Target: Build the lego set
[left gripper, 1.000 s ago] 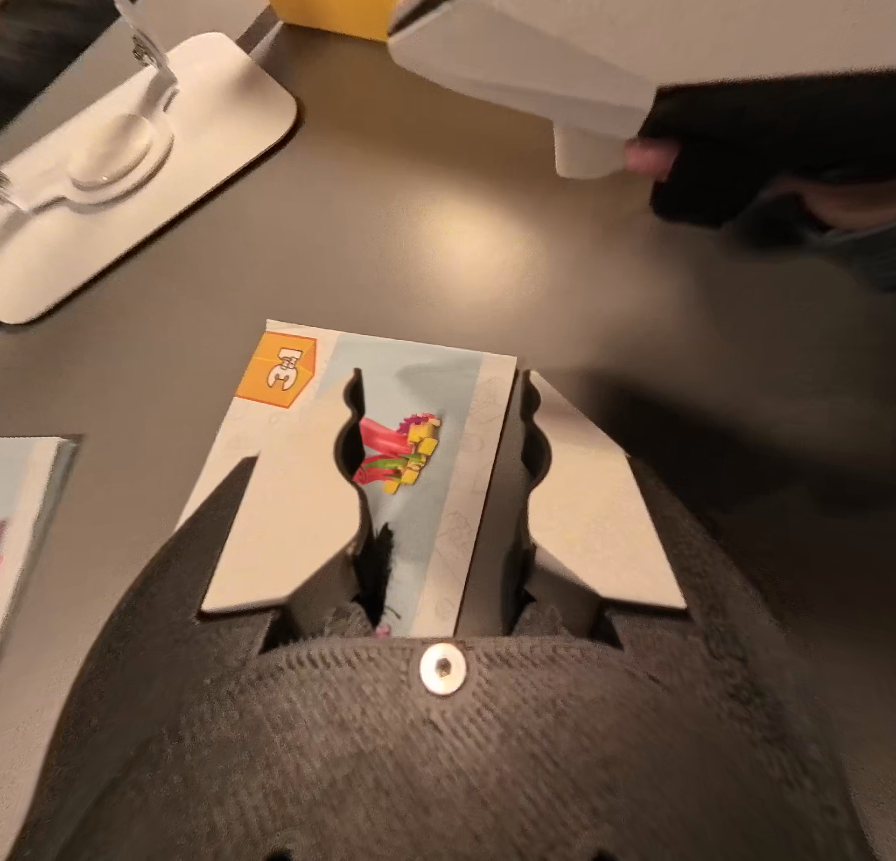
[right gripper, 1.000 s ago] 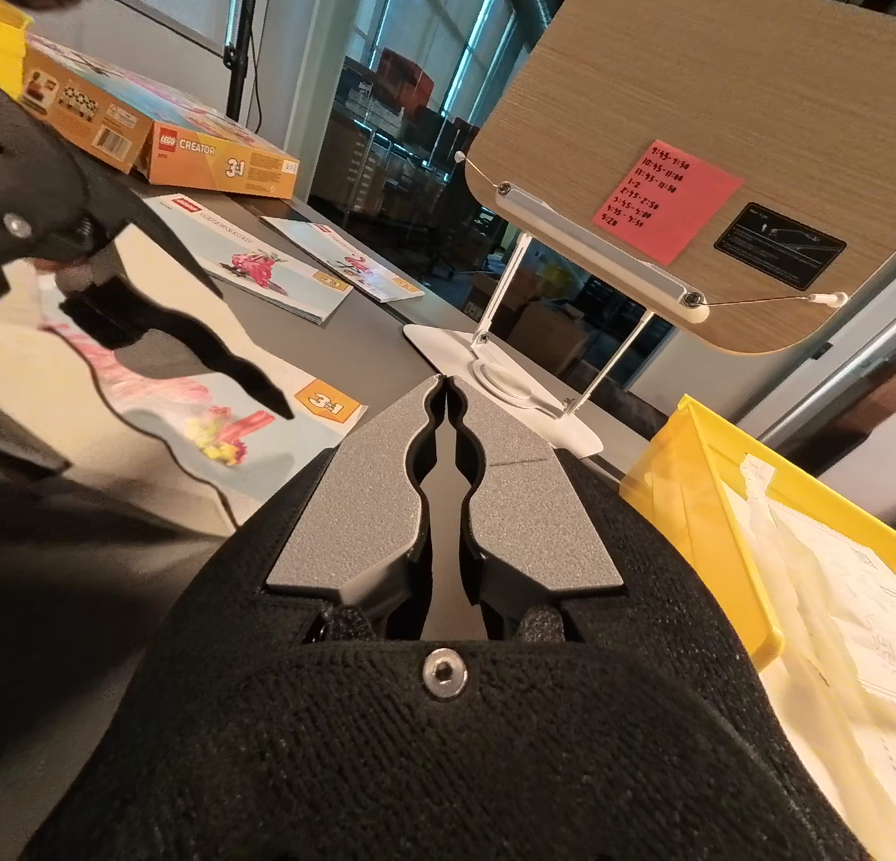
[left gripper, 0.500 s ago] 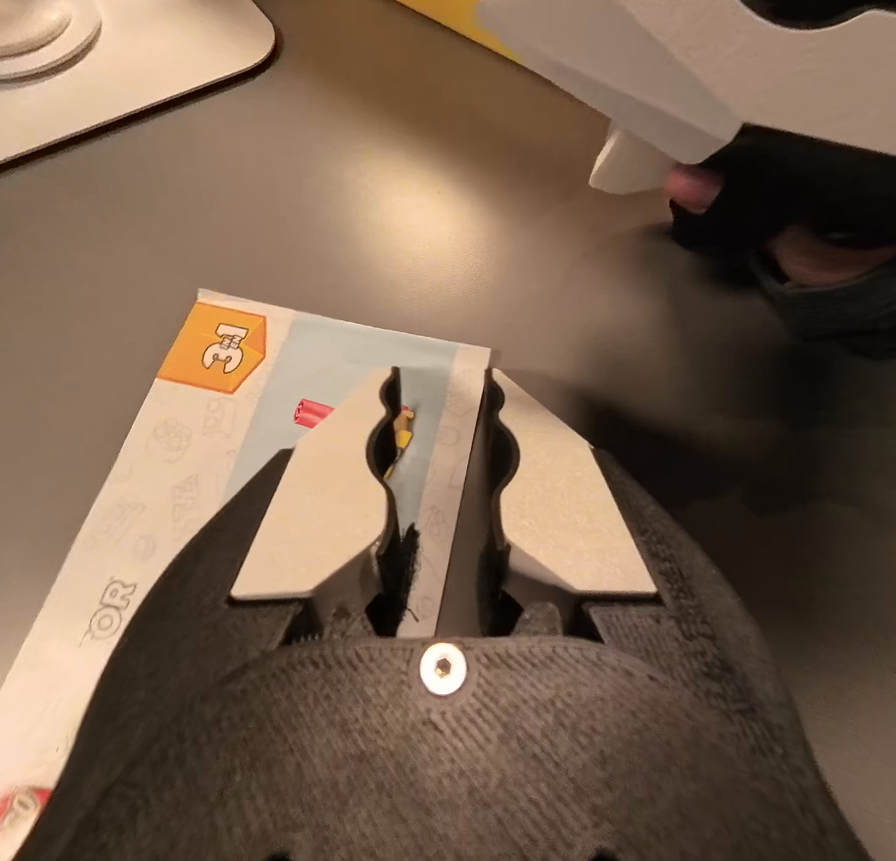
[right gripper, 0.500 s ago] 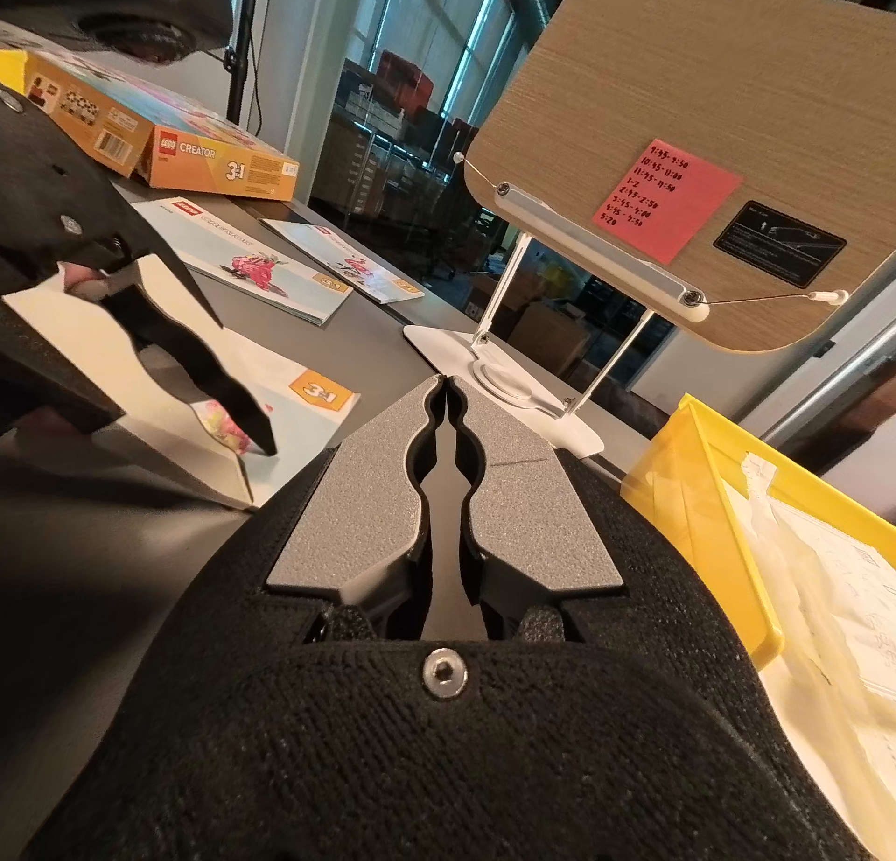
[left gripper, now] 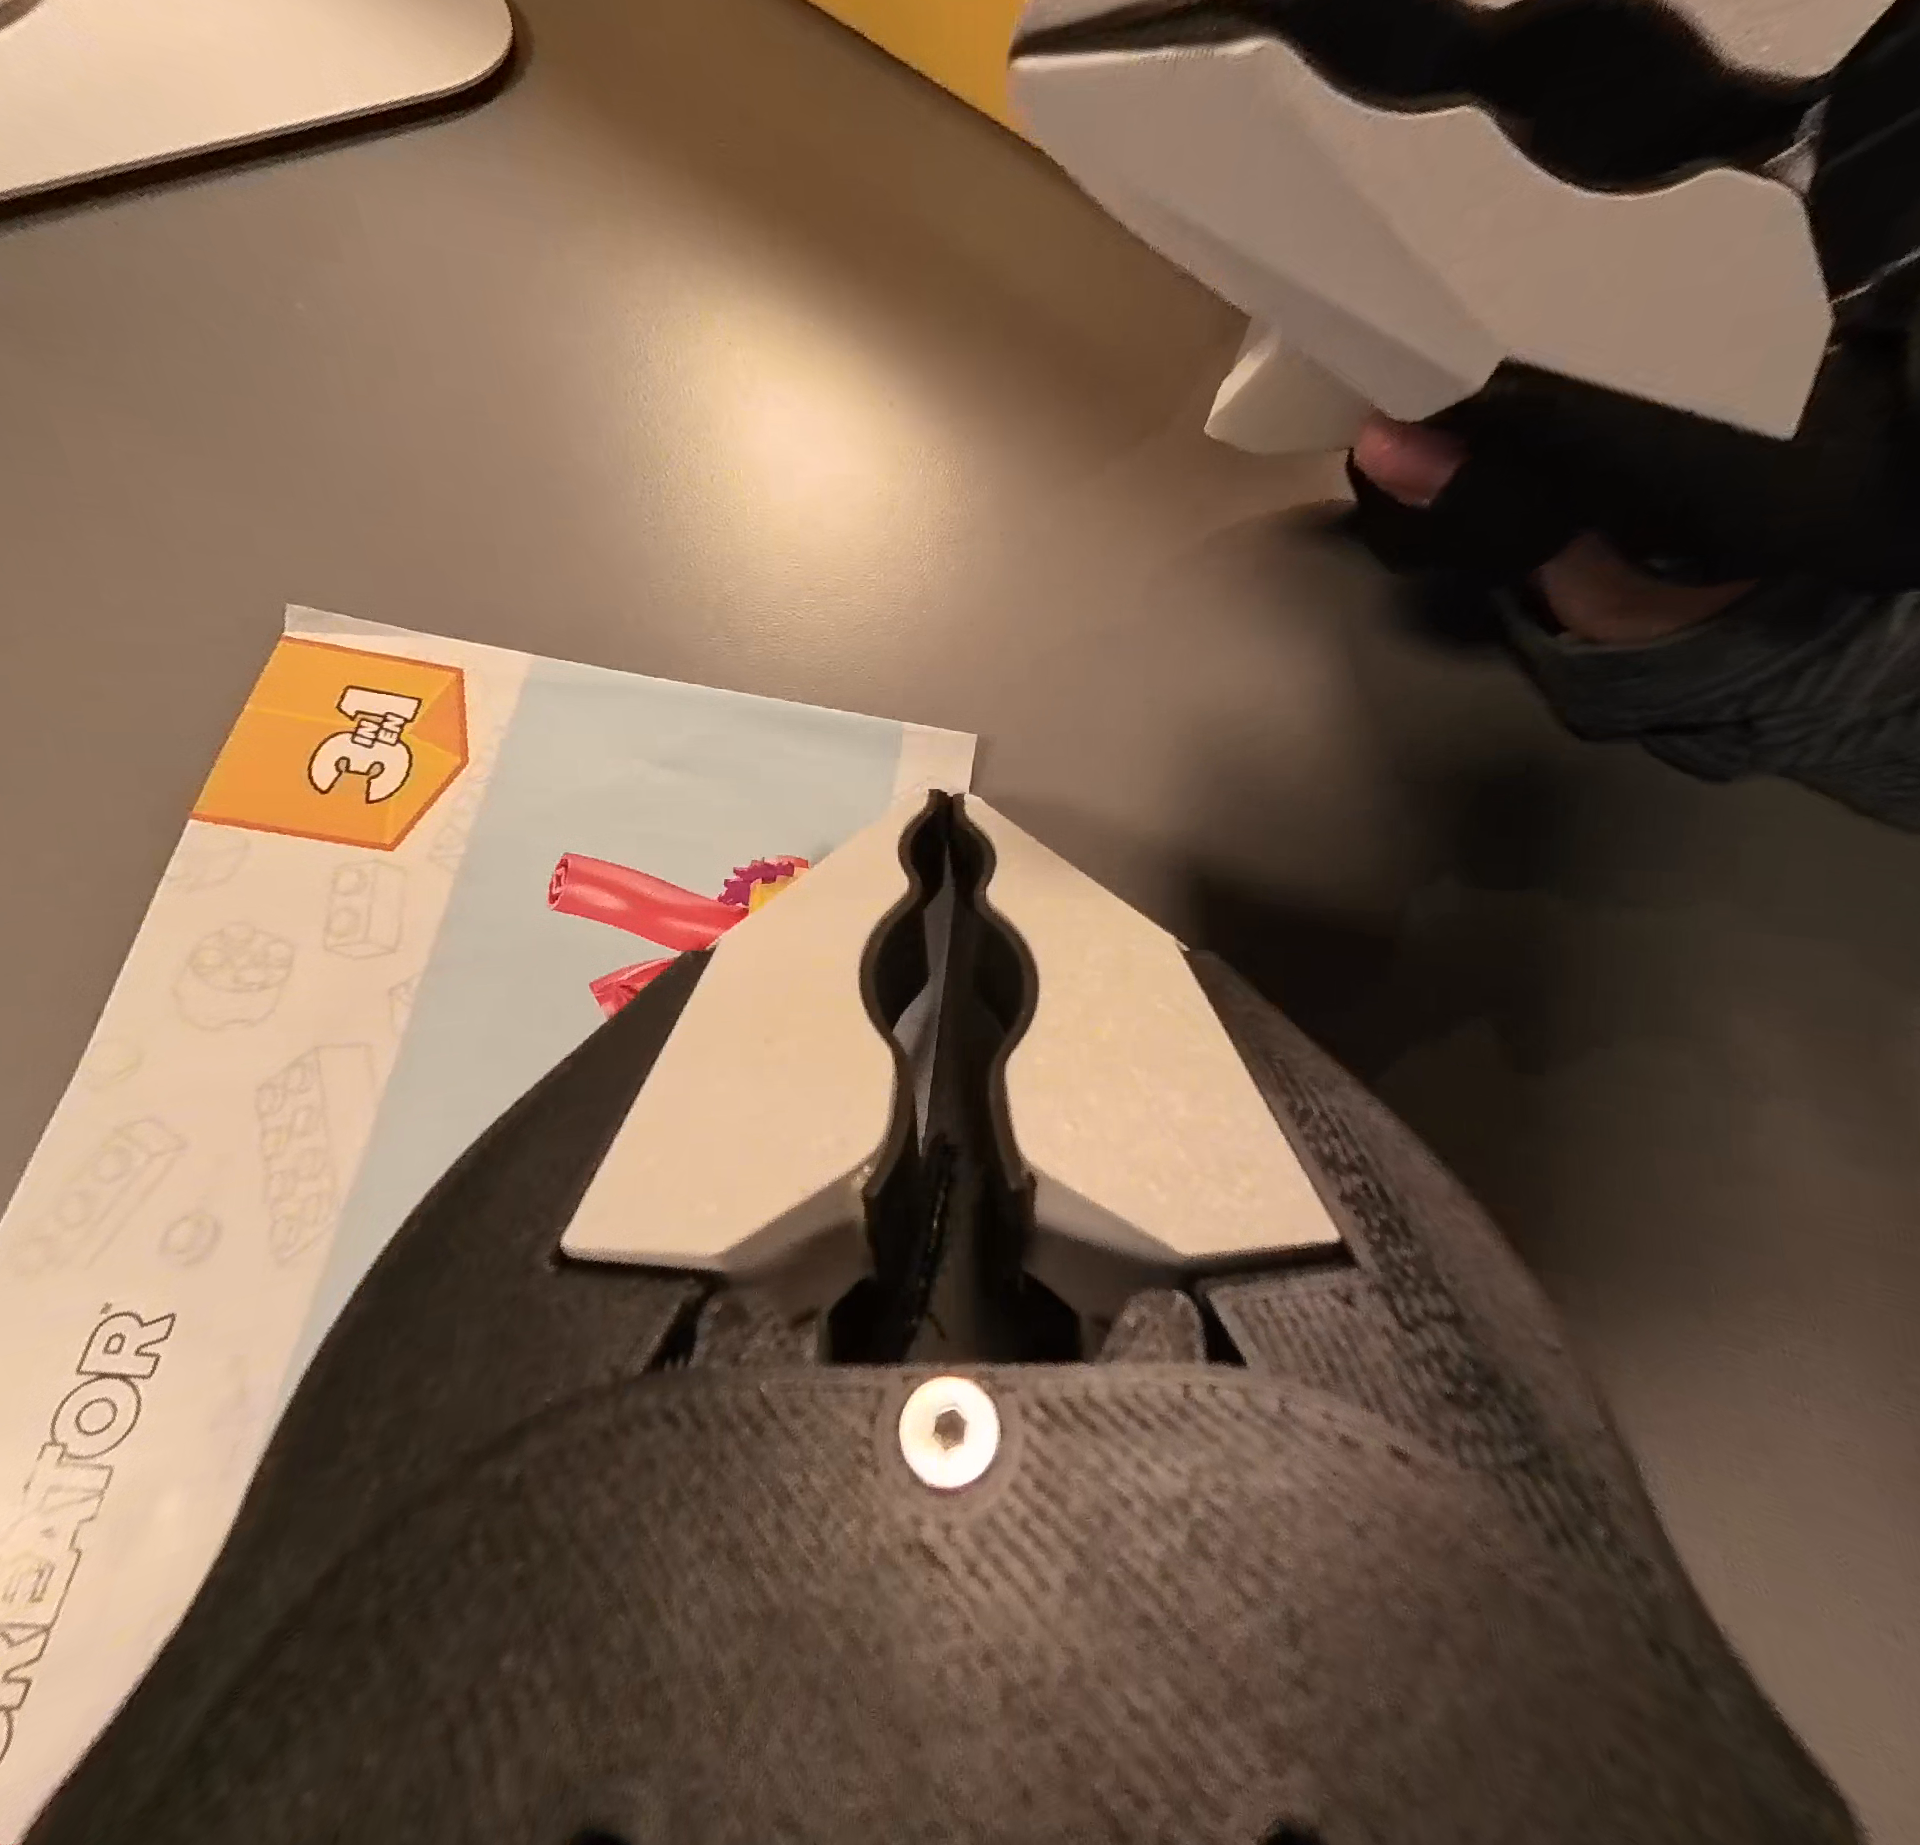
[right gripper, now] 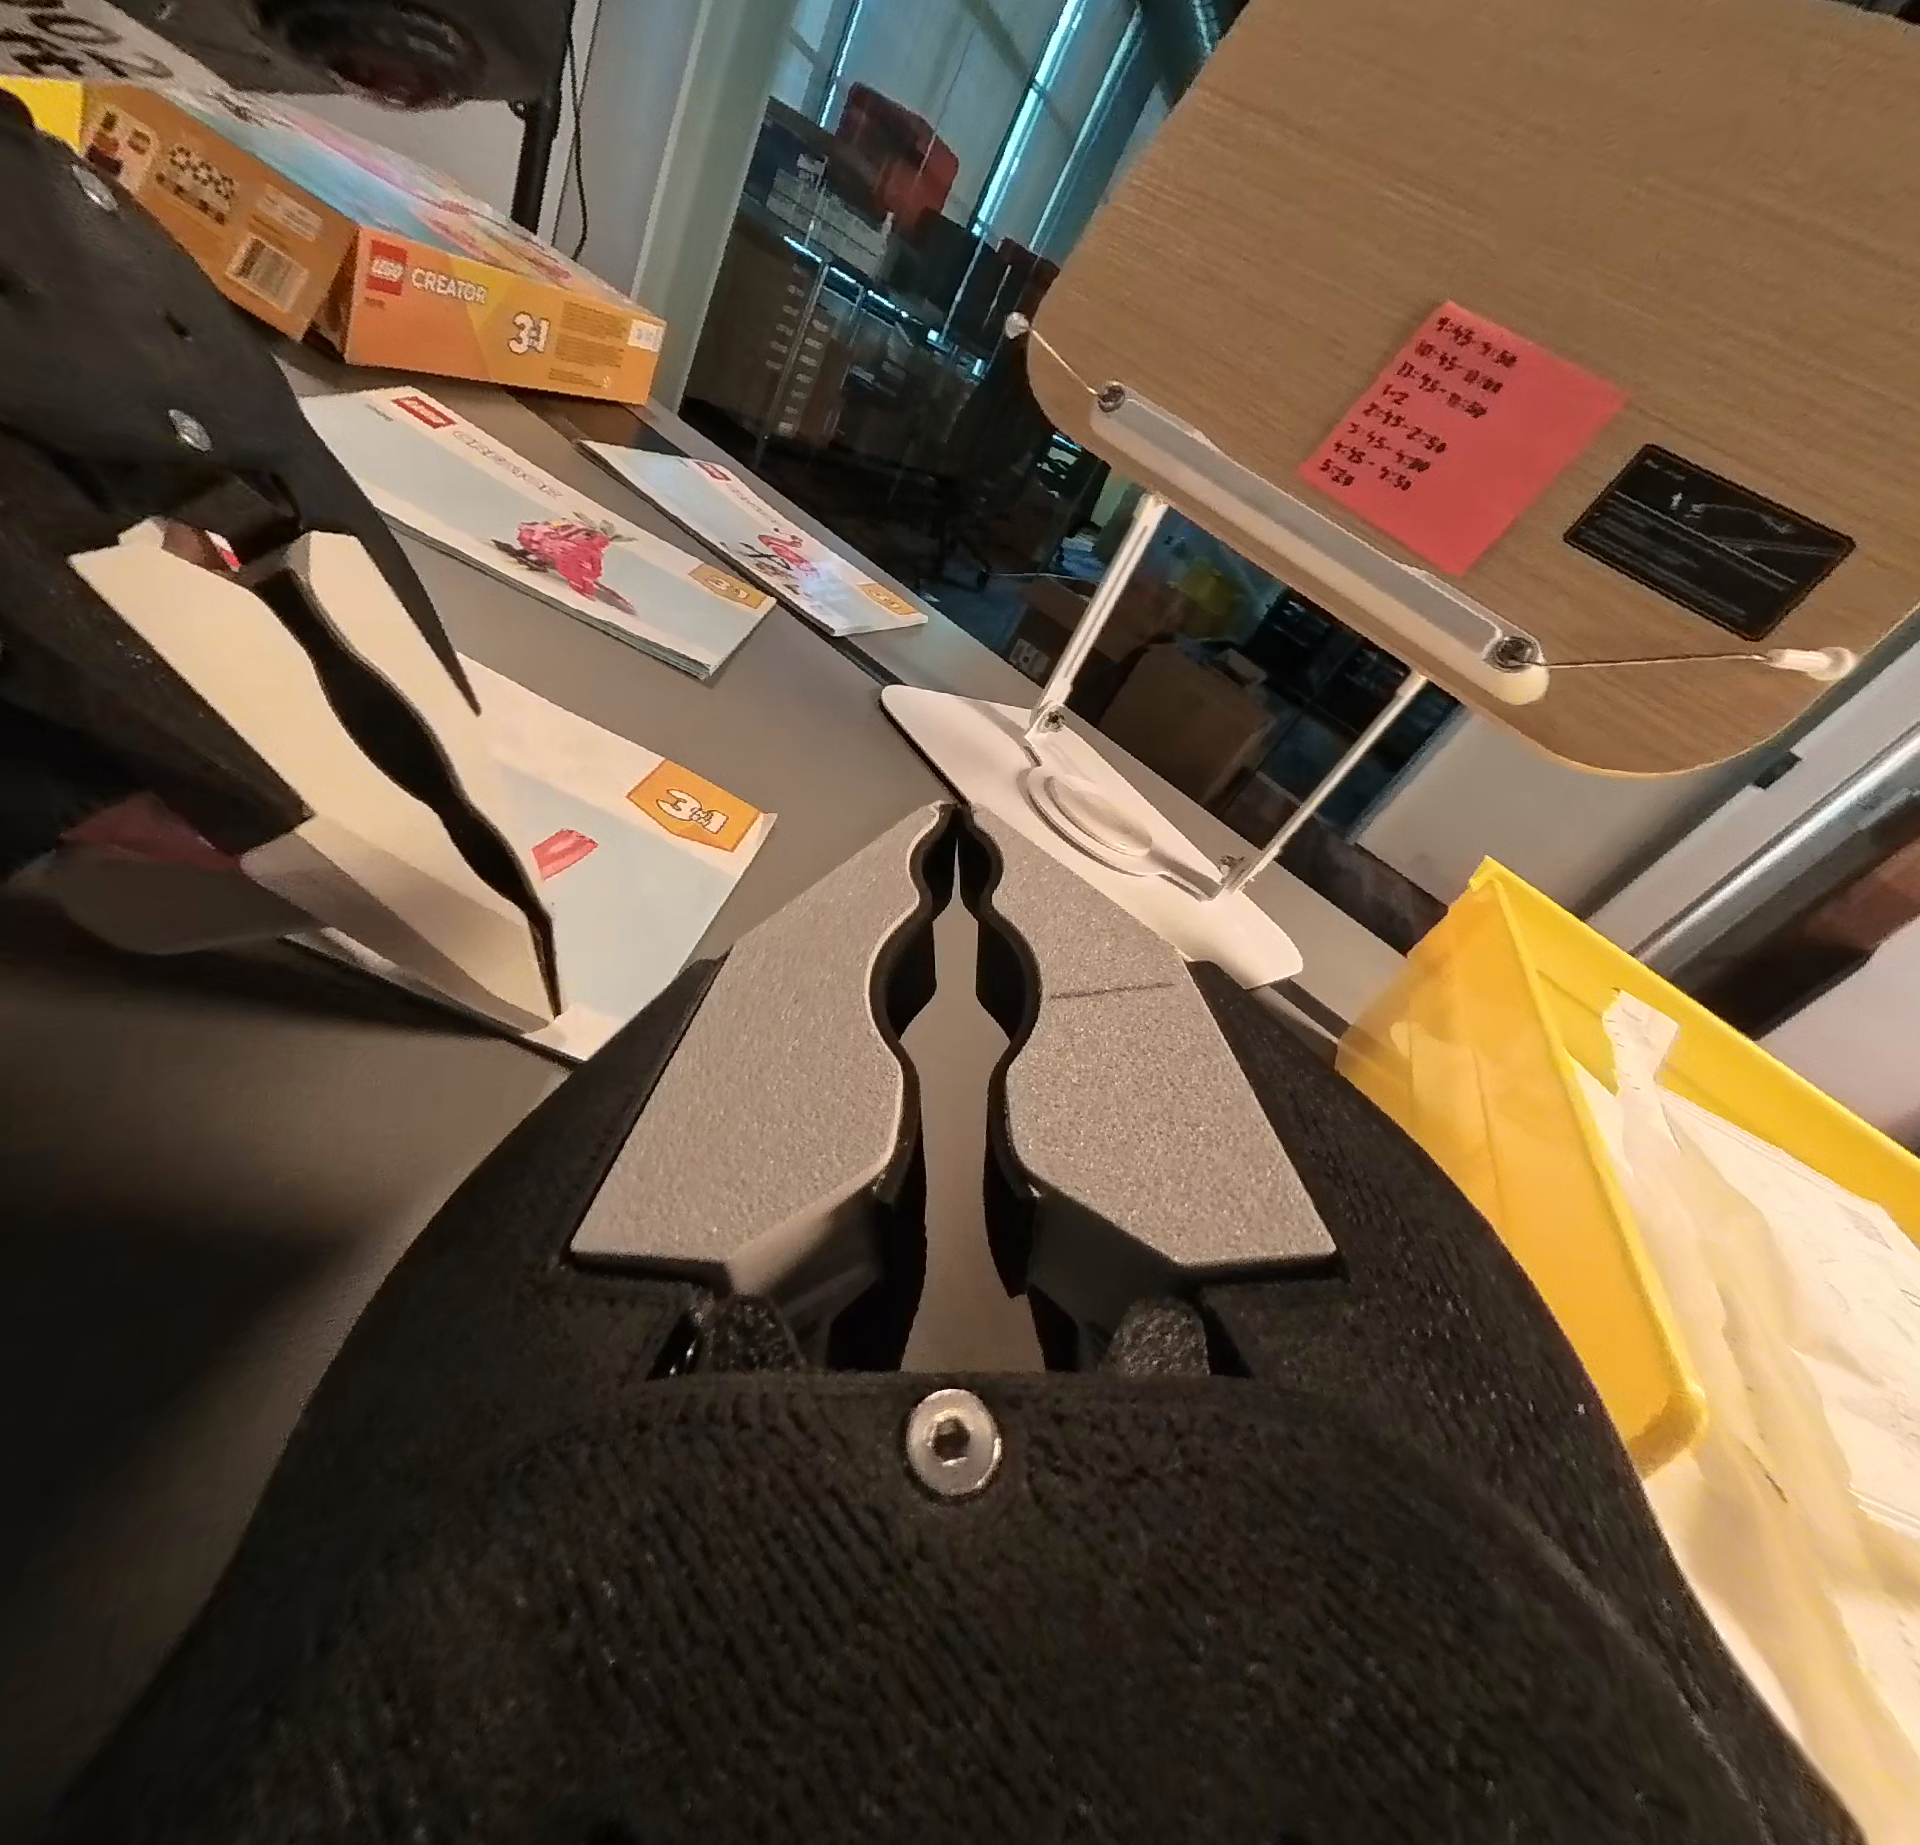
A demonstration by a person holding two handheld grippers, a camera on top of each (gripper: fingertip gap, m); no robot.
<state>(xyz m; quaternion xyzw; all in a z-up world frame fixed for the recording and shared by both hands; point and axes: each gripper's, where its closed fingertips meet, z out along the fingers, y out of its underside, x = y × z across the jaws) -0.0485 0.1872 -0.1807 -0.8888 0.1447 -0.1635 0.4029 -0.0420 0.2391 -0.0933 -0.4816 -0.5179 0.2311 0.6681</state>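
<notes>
My left claw (left gripper: 948, 808) had pinched the near edge of the booklet (left gripper: 665, 756) lying flat on the bench (left gripper: 727, 341), gripping where paper is thinnest. My right claw (right gripper: 956, 816) hovered closed, holding nothing.

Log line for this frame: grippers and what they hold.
left gripper: shut on booklet edge | right gripper: shut, nothing held, above table
</notes>
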